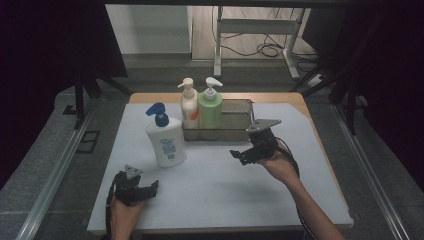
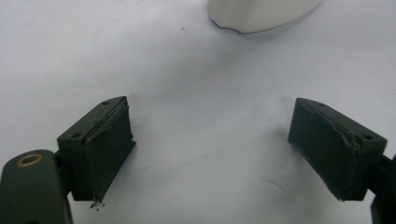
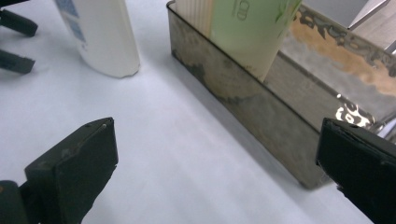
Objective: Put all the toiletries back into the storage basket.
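A white bottle with a blue pump [image 1: 165, 137] stands upright on the white mat [image 1: 225, 190], left of a metal tray [image 1: 237, 122]. A cream pump bottle [image 1: 189, 106] and a green pump bottle [image 1: 210, 107] stand side by side in the tray's left end. My right gripper [image 1: 239, 156] hovers open in front of the tray; in the right gripper view its jaws [image 3: 215, 163] stand wide apart with nothing between them, facing the tray wall [image 3: 261, 126] and the green bottle [image 3: 252, 32]. My left gripper [image 1: 150, 189] rests open near the front left, empty [image 2: 210, 149], with the white bottle's base [image 2: 261, 16] ahead of it.
The tray's right half holds nothing. The mat covers a wooden table whose edge [image 1: 300, 97] shows at the back. Beyond it, a metal frame [image 1: 255, 30] and cables lie on the floor. Dark curtains flank both sides.
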`<action>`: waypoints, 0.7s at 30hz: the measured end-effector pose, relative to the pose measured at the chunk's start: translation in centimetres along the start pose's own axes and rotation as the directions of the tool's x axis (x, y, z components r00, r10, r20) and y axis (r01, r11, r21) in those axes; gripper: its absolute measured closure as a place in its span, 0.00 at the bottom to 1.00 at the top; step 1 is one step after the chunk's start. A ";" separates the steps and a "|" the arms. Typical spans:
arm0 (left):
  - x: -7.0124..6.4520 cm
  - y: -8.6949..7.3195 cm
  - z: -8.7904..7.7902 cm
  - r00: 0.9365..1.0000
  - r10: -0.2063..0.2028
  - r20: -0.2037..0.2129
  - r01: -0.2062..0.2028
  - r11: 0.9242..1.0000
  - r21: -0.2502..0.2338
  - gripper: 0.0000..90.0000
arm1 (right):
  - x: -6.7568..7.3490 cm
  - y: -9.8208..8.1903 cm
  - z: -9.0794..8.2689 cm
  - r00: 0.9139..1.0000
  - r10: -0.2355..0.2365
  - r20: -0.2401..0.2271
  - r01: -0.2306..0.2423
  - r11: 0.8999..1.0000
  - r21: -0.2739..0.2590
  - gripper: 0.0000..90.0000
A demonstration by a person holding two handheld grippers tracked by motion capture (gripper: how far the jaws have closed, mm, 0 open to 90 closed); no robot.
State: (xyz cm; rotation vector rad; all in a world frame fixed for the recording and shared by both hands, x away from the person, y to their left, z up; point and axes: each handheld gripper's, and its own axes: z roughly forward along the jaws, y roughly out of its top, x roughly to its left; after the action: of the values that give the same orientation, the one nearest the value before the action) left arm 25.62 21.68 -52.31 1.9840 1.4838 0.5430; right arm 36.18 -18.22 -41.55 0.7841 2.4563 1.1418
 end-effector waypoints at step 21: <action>0.4 0.7 -0.4 1.000 -0.016 0.020 0.016 1.000 -0.011 0.19 | 0.7 -5.8 -2.3 0.999 0.031 0.011 -0.031 1.000 0.003 0.00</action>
State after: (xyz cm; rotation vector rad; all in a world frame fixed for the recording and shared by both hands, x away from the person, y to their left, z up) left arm 25.95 21.98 -51.53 1.9612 1.4801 0.5222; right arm 32.42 -22.25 -44.64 0.8305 2.4451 1.1419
